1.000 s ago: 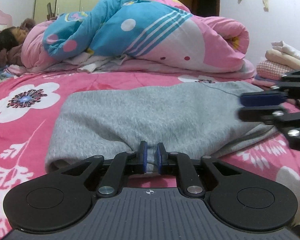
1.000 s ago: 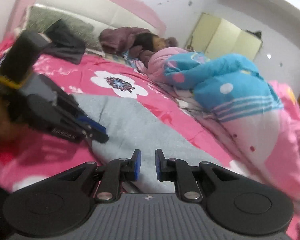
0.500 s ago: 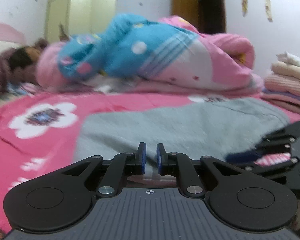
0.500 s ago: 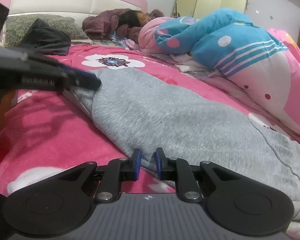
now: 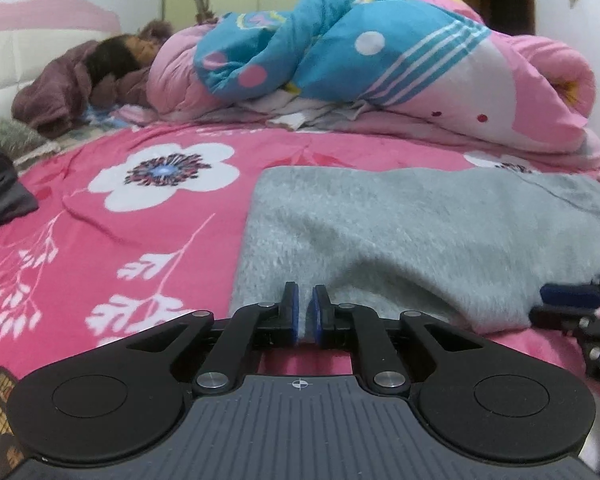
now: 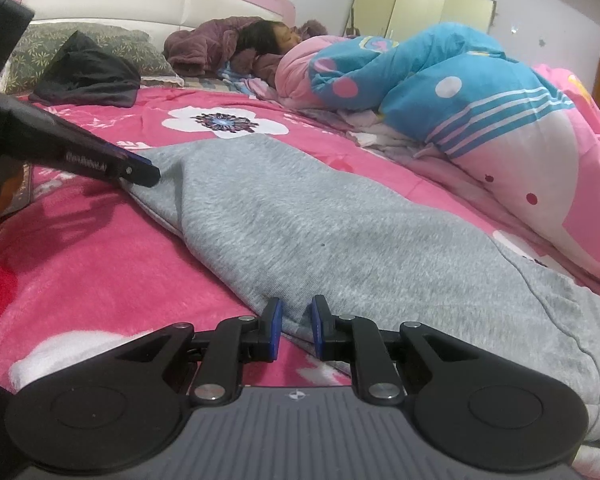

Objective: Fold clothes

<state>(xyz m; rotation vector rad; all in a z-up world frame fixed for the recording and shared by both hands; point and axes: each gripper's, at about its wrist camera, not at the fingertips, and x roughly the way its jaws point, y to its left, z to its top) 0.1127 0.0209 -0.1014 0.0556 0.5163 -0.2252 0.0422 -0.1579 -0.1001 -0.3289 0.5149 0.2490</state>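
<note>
- Grey garment (image 6: pixel 340 236) lies flat across frame centre on the pink bedspread (image 6: pixel 80 264).
- Left gripper (image 5: pixel 304 312): narrow gap, fabric edge pinched.
- Right gripper (image 6: pixel 294 326): jaws parted, straddling near hem, likely about to grasp for a fold.

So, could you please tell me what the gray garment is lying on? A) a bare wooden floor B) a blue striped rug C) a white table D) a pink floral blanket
D: the gray garment lies spread on the pink blanket printed with white flowers, as both wrist views show.
</note>
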